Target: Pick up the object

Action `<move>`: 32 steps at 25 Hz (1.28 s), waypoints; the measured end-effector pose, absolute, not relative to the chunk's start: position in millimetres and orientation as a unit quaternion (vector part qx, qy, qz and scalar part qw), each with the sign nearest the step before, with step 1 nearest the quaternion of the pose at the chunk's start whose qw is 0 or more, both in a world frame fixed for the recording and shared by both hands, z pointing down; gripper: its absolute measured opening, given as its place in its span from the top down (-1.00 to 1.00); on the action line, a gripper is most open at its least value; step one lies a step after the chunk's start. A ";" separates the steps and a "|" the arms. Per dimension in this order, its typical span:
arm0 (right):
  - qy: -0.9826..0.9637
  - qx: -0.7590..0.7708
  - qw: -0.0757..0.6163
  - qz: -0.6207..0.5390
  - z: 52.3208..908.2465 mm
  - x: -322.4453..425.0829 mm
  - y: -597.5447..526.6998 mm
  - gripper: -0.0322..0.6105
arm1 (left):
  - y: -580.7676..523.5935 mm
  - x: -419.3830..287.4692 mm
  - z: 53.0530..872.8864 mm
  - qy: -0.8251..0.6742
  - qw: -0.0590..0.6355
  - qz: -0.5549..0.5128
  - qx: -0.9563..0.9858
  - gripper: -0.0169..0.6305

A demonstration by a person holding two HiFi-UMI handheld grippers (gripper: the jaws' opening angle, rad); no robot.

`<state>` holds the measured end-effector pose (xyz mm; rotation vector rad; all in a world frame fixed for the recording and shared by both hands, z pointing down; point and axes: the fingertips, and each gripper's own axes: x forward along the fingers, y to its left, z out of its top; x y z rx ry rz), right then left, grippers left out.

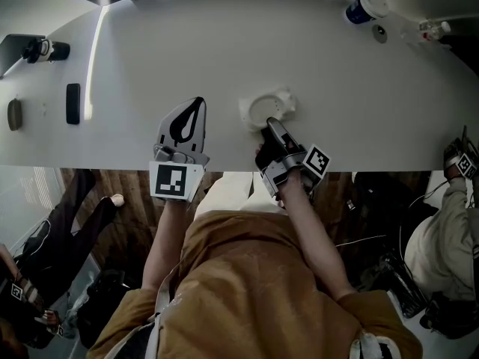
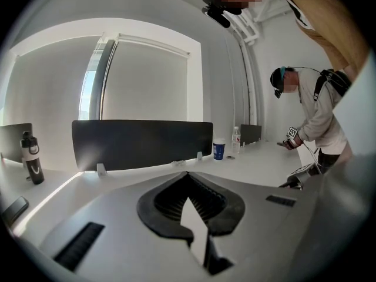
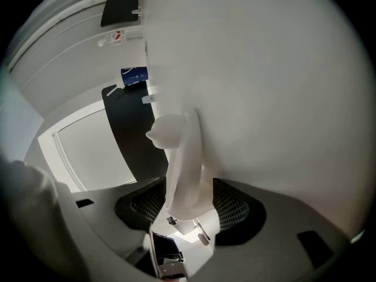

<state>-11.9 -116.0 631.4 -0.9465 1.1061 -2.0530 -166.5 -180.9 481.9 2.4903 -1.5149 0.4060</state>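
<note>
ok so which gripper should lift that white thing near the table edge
Right. The right gripper has its jaws on either side of the white object and looks closed on it. The left gripper rests apart from it on the table, jaws together and empty.

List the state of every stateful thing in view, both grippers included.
left gripper: shut, empty.
right gripper: shut on white object.
white object: clamped at its near edge.
blue cup: upright.
black bottle: upright, capped.
</note>
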 end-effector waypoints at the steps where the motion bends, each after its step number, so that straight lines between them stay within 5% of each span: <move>1: 0.416 -0.358 0.308 -0.777 632.2 -12.3 -118.1 0.17 | -183.1 -166.3 482.9 -0.512 0.100 0.138 0.842 0.93; 32: 0.405 -0.352 0.286 -0.794 634.3 -21.3 -136.3 0.18 | -193.3 -167.0 492.3 -0.508 0.111 0.147 0.841 0.93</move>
